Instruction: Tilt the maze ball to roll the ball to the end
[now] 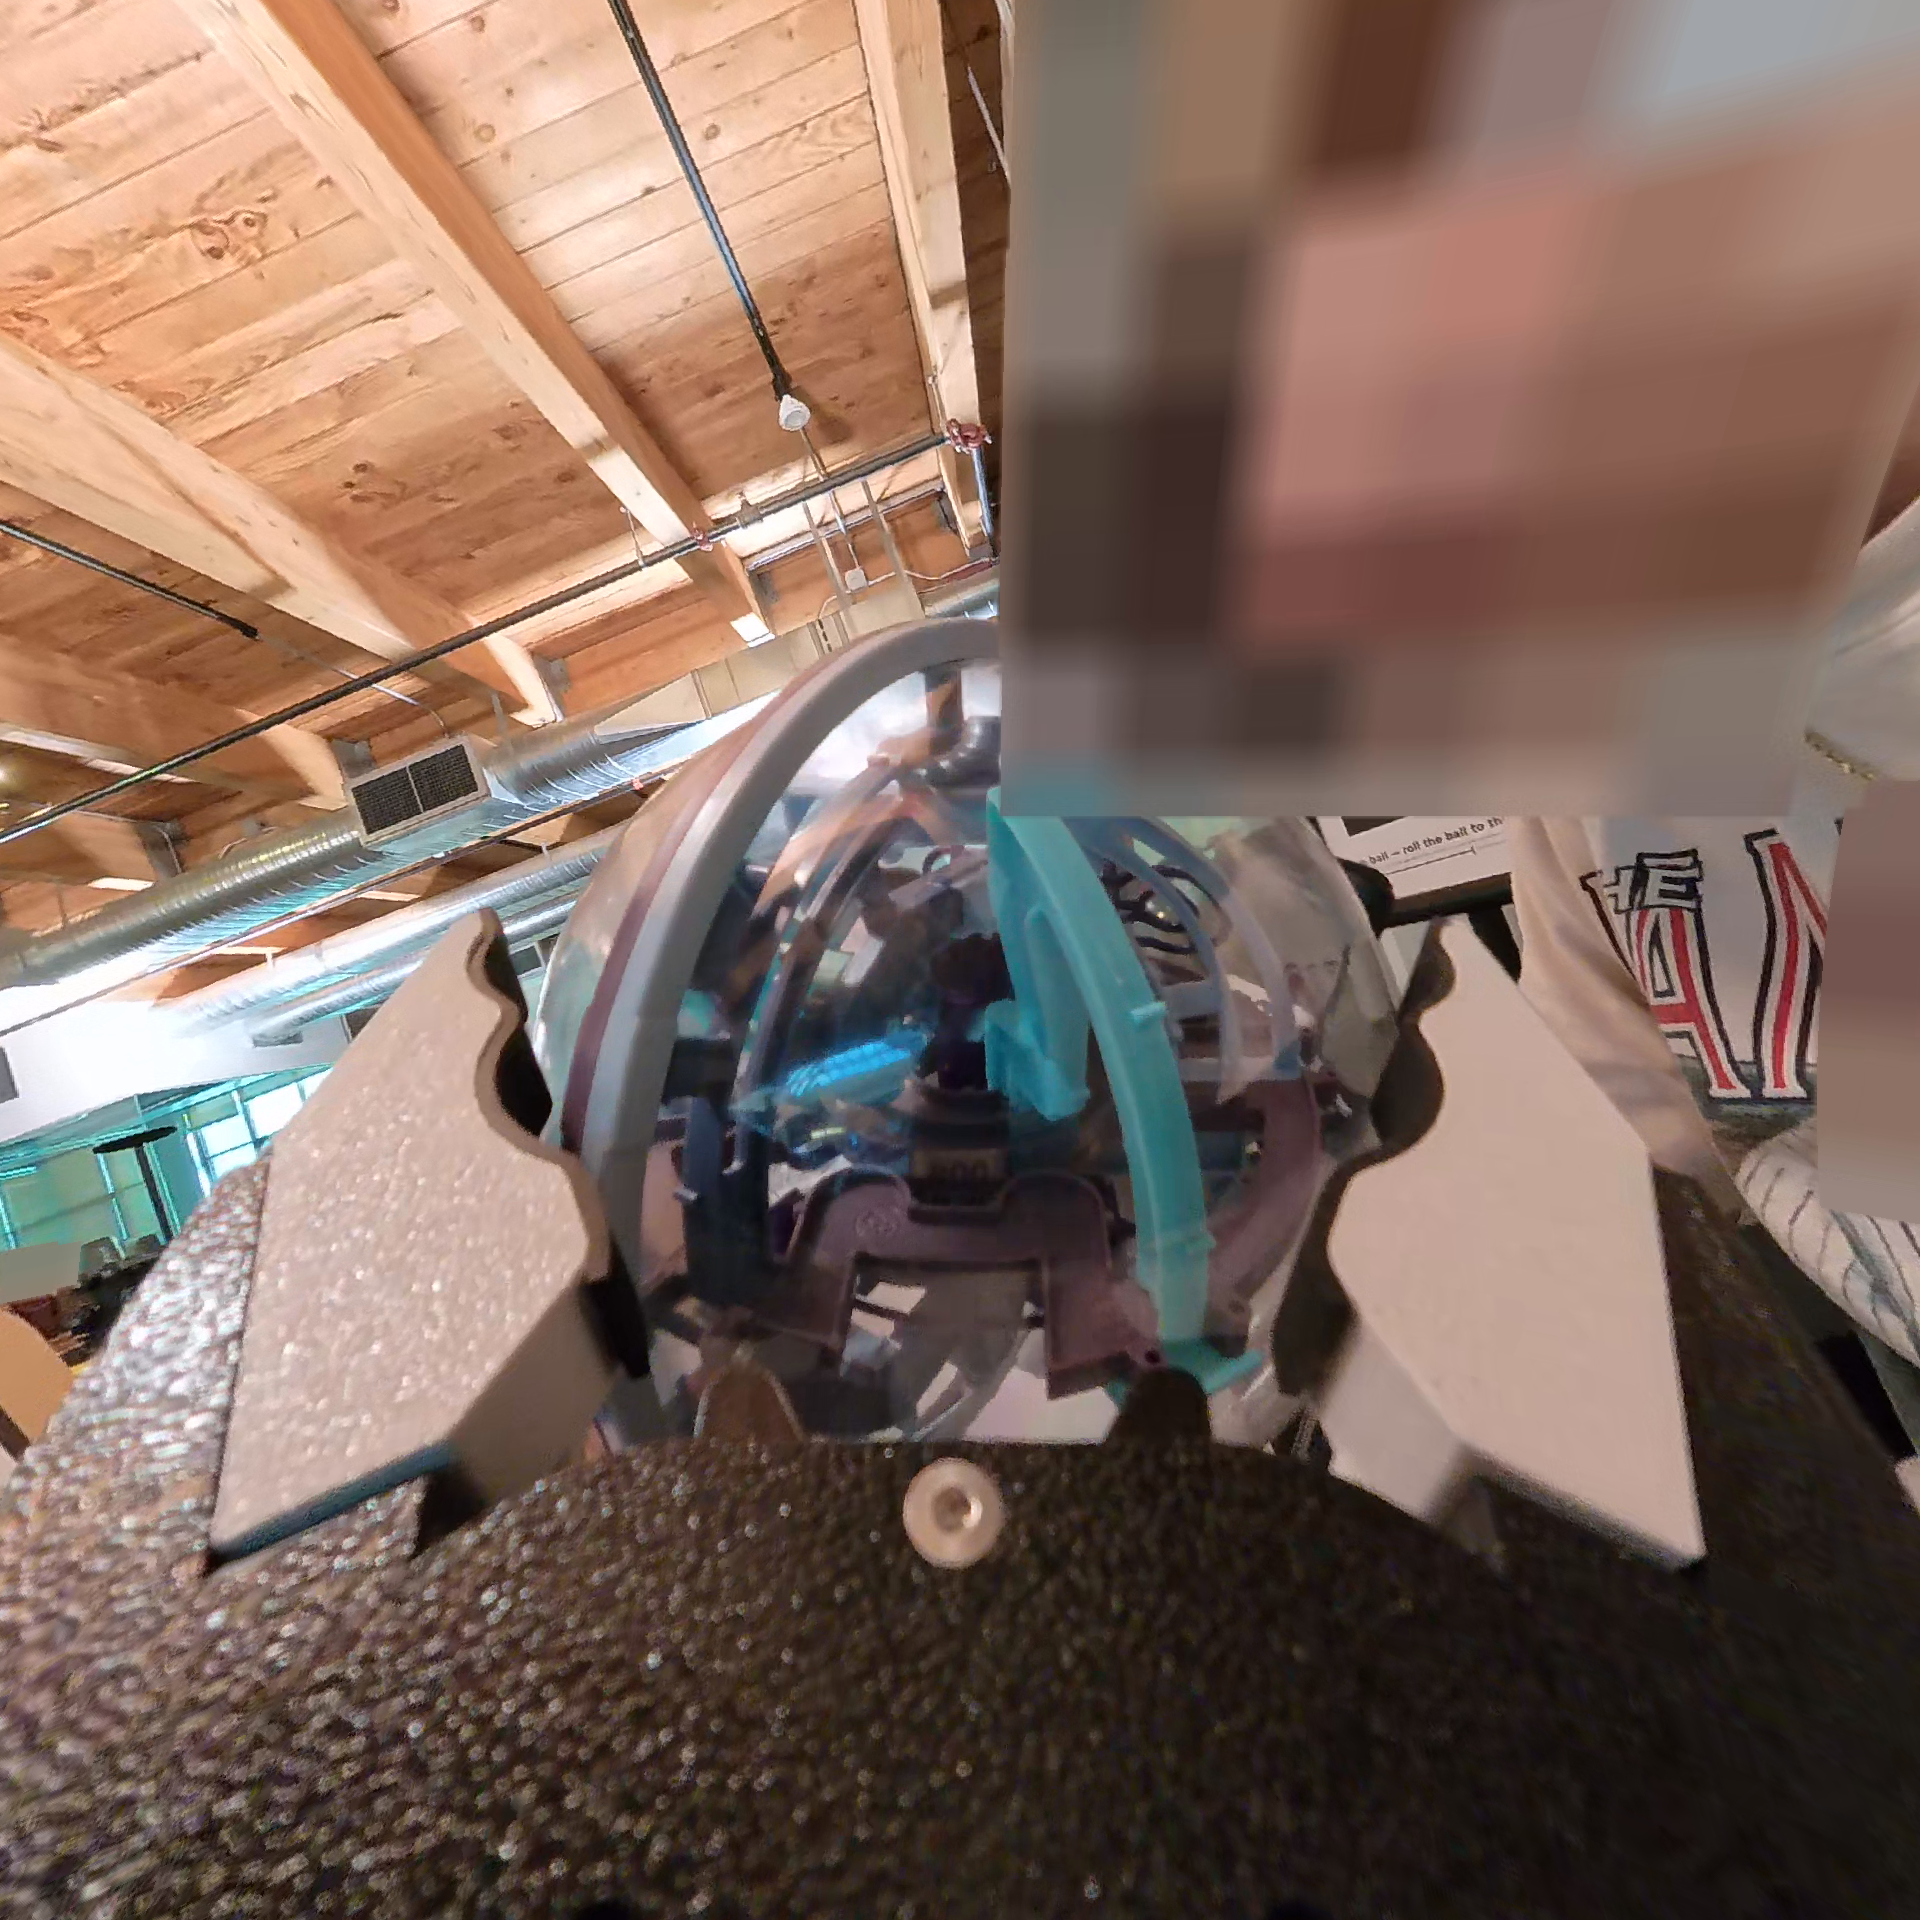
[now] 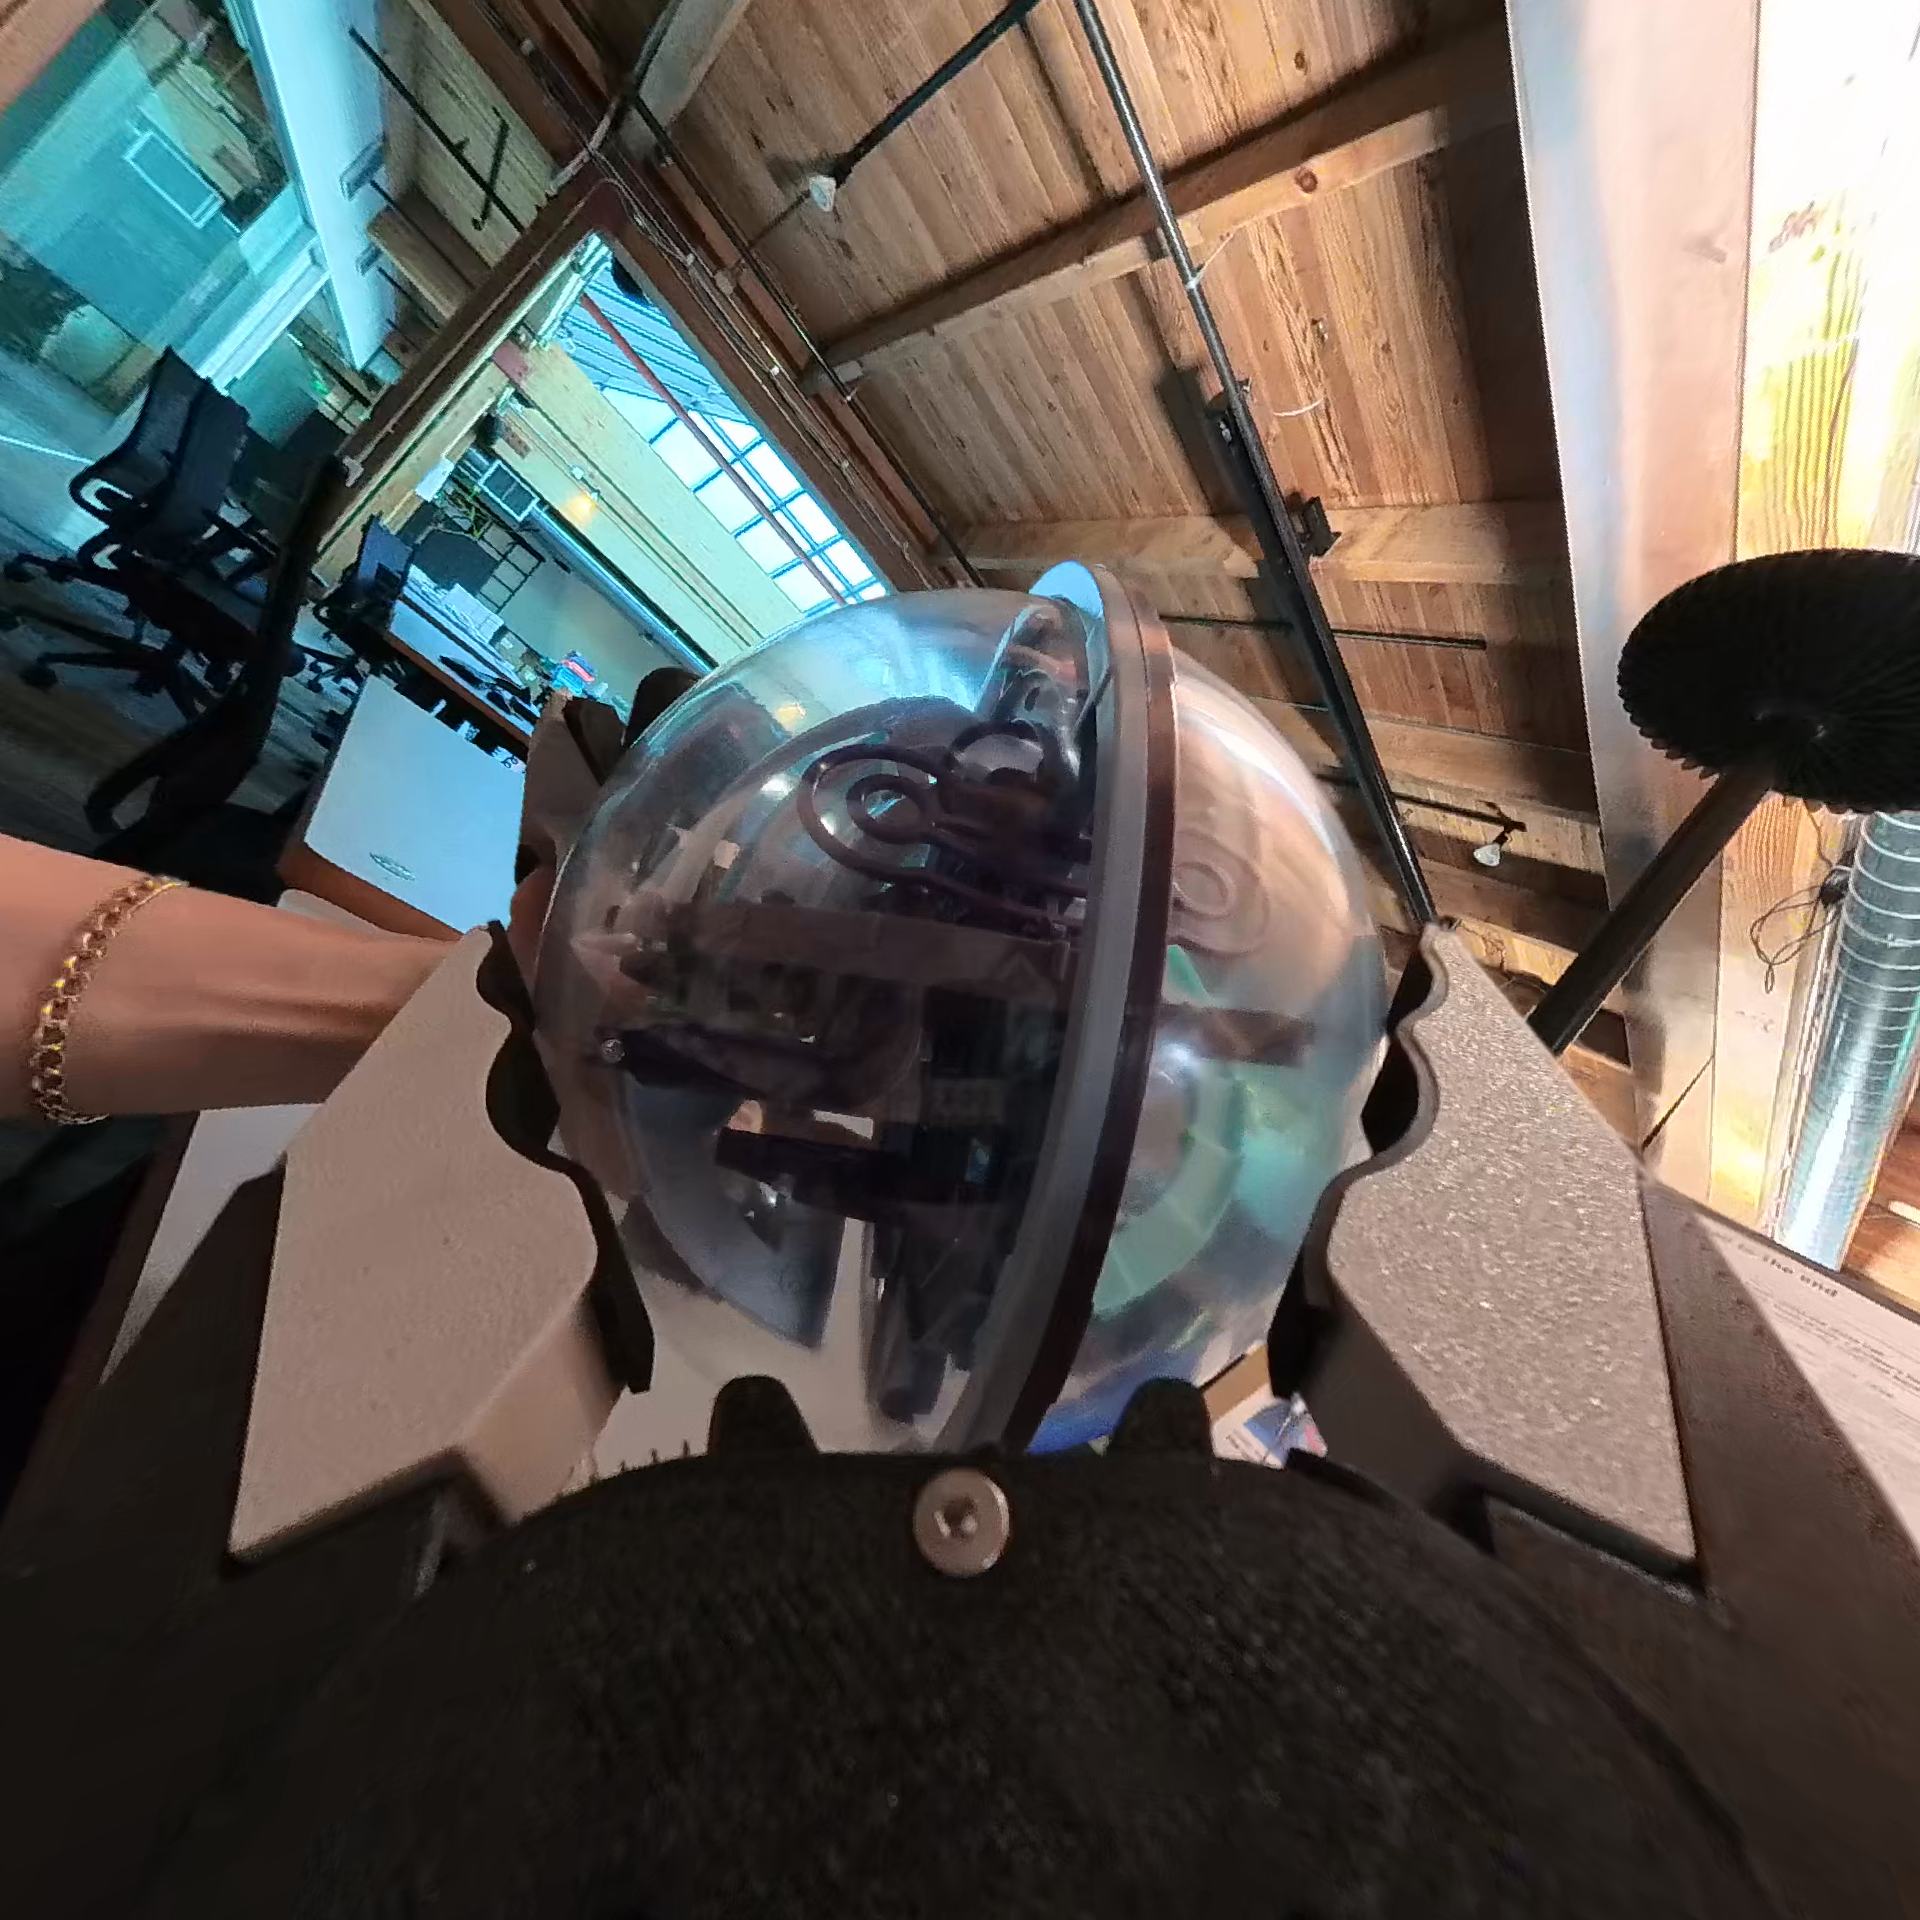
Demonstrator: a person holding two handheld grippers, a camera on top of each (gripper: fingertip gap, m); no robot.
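Note:
The maze ball (image 1: 831,1039) is a clear sphere with a grey equator ring and teal and purple tracks inside. It fills the space between my left gripper's (image 1: 961,930) fingers, and both pads (image 1: 520,1049) press on its sides. In the right wrist view the same maze ball (image 2: 935,987) sits between my right gripper's (image 2: 958,935) fingers, and both pads (image 2: 1397,1039) press on it. Both grippers hold it up in the air, tilted. The left gripper (image 2: 582,748) shows behind the sphere. A small silvery bead (image 2: 611,1049) lies on a dark track; I cannot tell if it is the ball.
A person's forearm with a gold bracelet (image 2: 73,997) reaches in at the left. A wooden beamed ceiling (image 1: 416,312) with pipes and ducts is overhead. A black round stand (image 2: 1787,686) is at the right. Office chairs (image 2: 177,499) and desks stand far off.

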